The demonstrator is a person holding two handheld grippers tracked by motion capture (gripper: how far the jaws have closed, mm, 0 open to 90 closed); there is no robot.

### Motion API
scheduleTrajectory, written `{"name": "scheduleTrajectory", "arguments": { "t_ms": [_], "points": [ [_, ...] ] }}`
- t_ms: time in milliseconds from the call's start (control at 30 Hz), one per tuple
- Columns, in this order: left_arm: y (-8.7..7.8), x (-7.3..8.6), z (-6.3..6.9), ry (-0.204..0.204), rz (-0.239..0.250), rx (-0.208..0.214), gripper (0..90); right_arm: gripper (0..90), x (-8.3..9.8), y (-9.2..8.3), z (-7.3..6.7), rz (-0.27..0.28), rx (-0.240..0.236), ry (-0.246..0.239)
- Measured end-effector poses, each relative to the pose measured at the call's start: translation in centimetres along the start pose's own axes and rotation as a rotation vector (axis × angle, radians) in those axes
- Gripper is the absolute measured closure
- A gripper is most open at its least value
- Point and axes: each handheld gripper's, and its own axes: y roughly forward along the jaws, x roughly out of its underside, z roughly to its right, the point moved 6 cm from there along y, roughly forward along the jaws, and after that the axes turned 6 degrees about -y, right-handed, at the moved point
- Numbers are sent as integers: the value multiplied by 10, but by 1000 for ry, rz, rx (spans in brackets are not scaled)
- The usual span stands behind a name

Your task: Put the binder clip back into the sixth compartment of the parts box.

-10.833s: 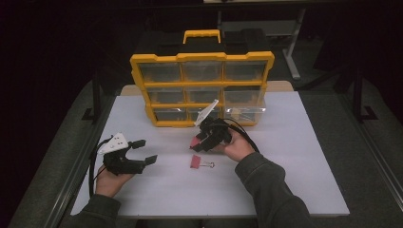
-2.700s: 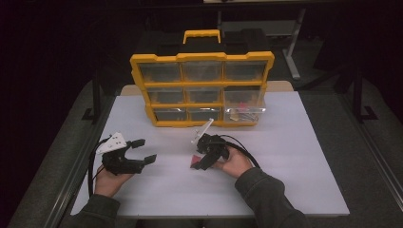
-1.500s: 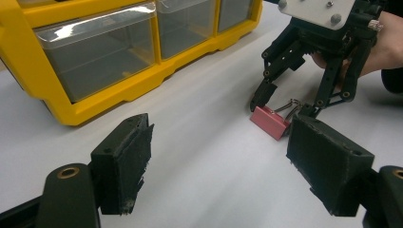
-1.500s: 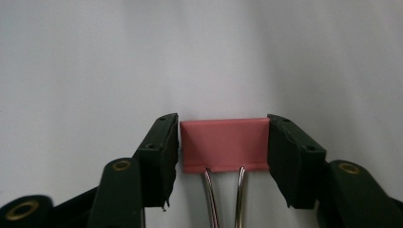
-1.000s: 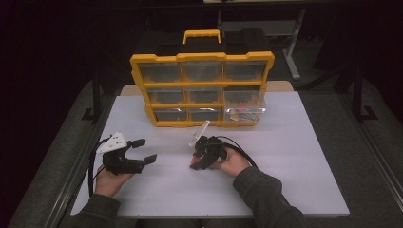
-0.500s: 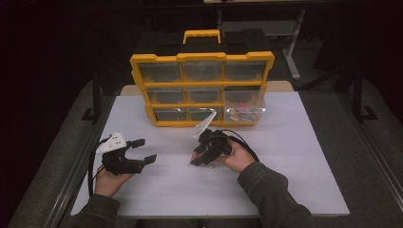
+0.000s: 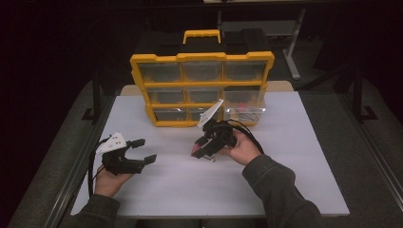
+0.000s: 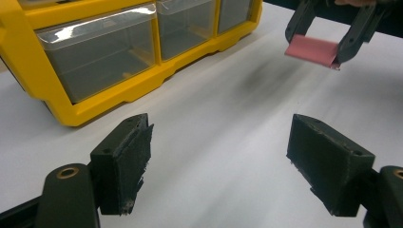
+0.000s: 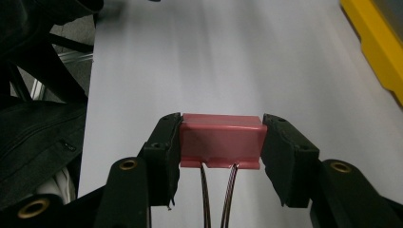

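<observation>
Nearest the person, on the white surface (image 7: 294, 156), the left gripper (image 7: 140, 153) rests with its jaws wide apart and nothing between them, seemingly waiting its turn. Just beyond, the right gripper (image 9: 221, 142) is clamped on a pink binder clip (image 9: 221, 140), pads pressing the clip's two ends so its wire handles trail back toward the hand; the clip hangs clear above the surface. Farther off stands the yellow drawer organizer (image 7: 202, 88), its bottom right drawer (image 7: 244, 113) pulled partly out, probably the clip's destination.
</observation>
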Motion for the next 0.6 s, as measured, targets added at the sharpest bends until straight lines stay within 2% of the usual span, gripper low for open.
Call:
{"name": "scheduleTrajectory", "arguments": {
  "t_ms": [200, 400, 500, 600],
  "points": [
    [0, 0, 0, -3, -1, -2, 222, 484, -6, -13, 2, 21, 5, -12],
    [0, 0, 0, 14, -1, -2, 222, 484, -11, -25, 1, 26, 3, 8],
    [0, 0, -1, 10, -1, -2, 222, 484, -15, -30, 1, 28, 13, -13],
    [0, 0, 0, 11, -4, -2, 222, 484, -19, -37, 1, 35, 15, -13]
  ]
}}
